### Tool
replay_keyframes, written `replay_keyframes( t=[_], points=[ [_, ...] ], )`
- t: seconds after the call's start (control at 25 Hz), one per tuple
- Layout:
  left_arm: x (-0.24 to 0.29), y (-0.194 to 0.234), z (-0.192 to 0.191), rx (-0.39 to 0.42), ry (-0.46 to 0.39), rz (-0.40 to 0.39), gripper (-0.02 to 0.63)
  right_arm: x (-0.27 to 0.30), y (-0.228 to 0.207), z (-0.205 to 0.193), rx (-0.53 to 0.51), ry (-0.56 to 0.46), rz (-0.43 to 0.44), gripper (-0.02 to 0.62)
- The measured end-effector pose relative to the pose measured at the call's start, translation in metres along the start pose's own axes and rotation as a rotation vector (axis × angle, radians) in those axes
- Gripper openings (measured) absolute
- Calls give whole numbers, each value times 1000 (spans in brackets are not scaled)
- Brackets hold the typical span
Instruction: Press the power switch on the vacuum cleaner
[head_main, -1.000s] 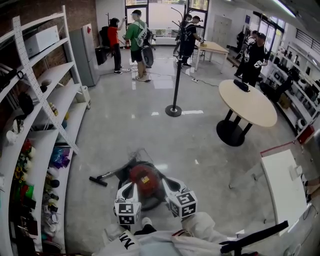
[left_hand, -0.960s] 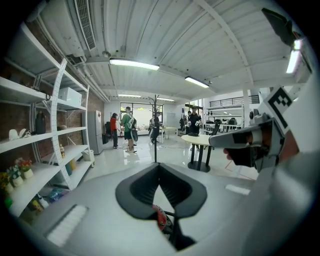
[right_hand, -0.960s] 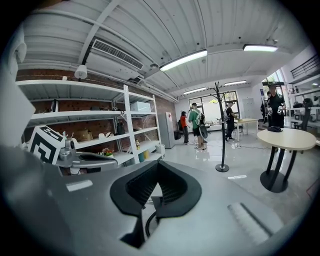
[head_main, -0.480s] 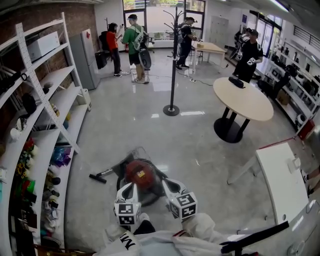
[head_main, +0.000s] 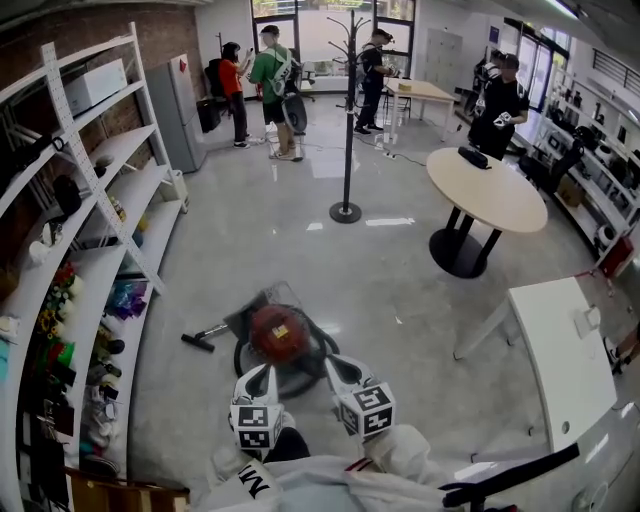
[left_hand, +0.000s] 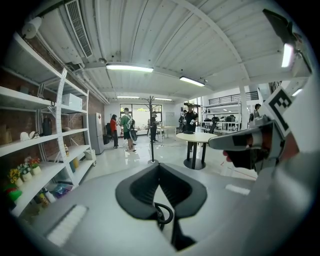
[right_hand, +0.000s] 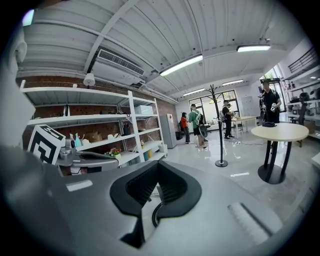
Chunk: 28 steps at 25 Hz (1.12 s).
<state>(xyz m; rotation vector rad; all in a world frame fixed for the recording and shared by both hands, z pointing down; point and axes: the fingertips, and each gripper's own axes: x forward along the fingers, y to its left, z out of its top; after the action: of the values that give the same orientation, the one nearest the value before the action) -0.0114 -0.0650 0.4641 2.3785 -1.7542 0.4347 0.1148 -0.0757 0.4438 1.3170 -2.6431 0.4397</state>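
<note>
- Shelving of white metal (head_main: 95, 215) fills the left edge of the head view. Its boards are crowded with small coloured items we cannot make out.
- Left of lower centre we see a black floor nozzle (head_main: 197, 341) lying on the glossy grey floor (head_main: 250, 250). It is just left of the round, red-topped vacuum cleaner with a black body (head_main: 279, 336).
- That vacuum cleaner sits on the floor at lower centre, just above both gripper tips in the frame. We cannot pick out its power switch.
- The left gripper (head_main: 263, 378), at bottom centre, points up the frame toward the vacuum cleaner. In its own view its black pads (left_hand: 137, 187) meet at the tip, closed on nothing.
- The right gripper (head_main: 337, 368) sits just right of it, near the vacuum cleaner's right side. Its own view shows its jaws pressed together too, with nothing between them.
- A black coat stand (head_main: 347, 120) rises at upper centre, and several people (head_main: 268, 70) stand at the top of the frame.
- A round beige table (head_main: 488, 195) stands at upper right, and a white rectangular table (head_main: 558, 360) at lower right.
</note>
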Motion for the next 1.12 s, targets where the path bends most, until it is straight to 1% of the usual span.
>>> replay_keyframes(
  t=[0.52, 0.72, 0.88, 1.12],
  points=[
    [-26, -11, -8, 22, 33, 11, 0, -15, 14, -9, 36, 3, 29, 0],
    [-35, -7, -14, 18, 48, 22, 0, -13, 26, -15, 43, 24, 51, 0],
    [-44, -2, -22, 6, 68, 14, 0, -11, 39, -19, 43, 38, 58, 0],
    [-57, 11, -28, 0, 66, -9, 0, -11, 60, -25, 43, 52, 38, 0]
  ],
)
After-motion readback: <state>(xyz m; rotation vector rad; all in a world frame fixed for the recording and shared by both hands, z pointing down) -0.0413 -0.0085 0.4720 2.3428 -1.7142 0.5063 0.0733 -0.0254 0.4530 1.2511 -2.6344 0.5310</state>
